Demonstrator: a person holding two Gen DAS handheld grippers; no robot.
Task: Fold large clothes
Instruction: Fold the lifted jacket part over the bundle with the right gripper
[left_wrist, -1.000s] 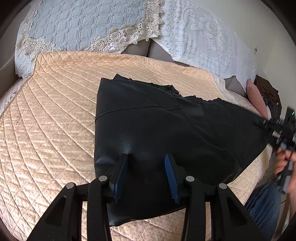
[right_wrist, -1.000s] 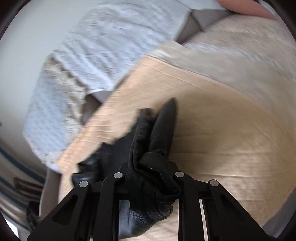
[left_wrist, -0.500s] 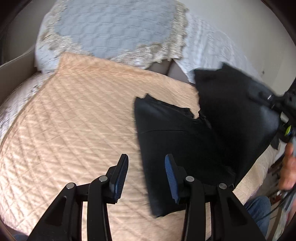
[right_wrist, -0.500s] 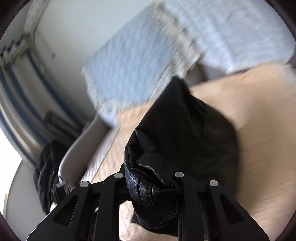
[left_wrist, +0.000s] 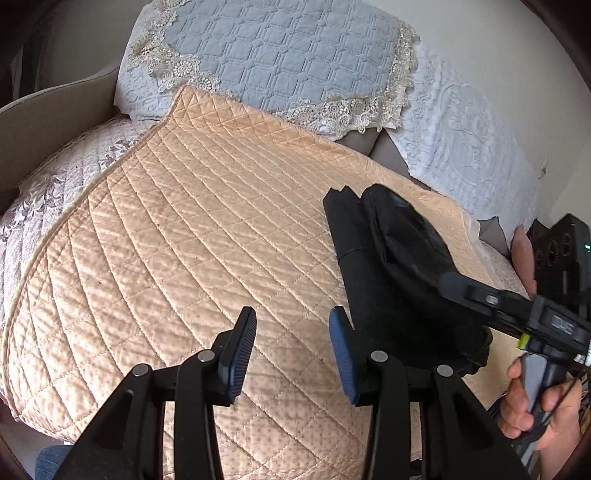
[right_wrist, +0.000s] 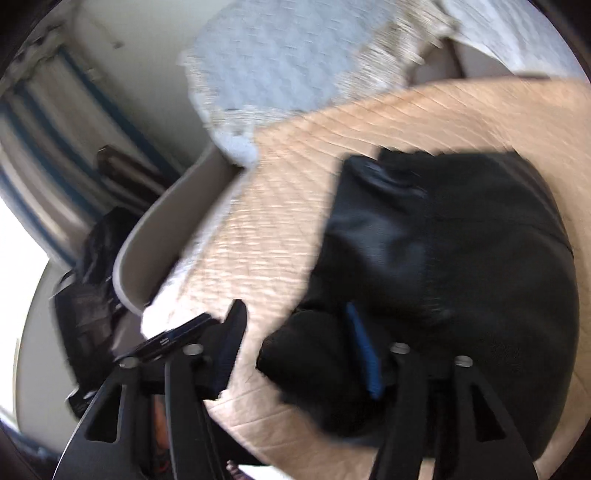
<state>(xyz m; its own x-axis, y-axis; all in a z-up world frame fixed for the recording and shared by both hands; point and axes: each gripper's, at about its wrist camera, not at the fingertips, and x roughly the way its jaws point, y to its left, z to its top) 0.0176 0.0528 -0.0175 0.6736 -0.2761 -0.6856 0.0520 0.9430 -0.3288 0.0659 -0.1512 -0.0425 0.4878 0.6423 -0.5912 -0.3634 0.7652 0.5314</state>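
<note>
Nearest you, your left gripper (left_wrist: 291, 354) hangs over bare quilt, jaws partly apart with nothing between the blue pads (left_wrist: 341, 354) — it holds nothing. Just beside its right finger starts the black leather-look garment (left_wrist: 391, 280), lying doubled over on the peach quilted cover (left_wrist: 184, 240) toward the right side of the bed.

Your right gripper (right_wrist: 295, 354) has just been opening: its jaws now stand wide, and in the blurred right wrist view a bunched edge of the garment sits between the fingers, against the right-hand one, with a clear gap on the other side. So it reads as released, not pinched. In the left wrist view that gripper comes in from the right over the folded flap, your right hand (left_wrist: 535, 406) on the handle.

To do this step well: back the right gripper straight out so the loose edge doesn't catch on a finger and drag the fold open. The top layer looks puffed, not flat — likely stiff, springy stuff, so press it down along the crease before the next fold. Bring the left gripper in on the near edge to square the layers. The bundle sits near the bed's right edge; keep it from sliding off.

Farther back: the blue lace-trimmed pillow (left_wrist: 280, 59) and white bedding (left_wrist: 461, 140) by the wall, well clear of the work.
</note>
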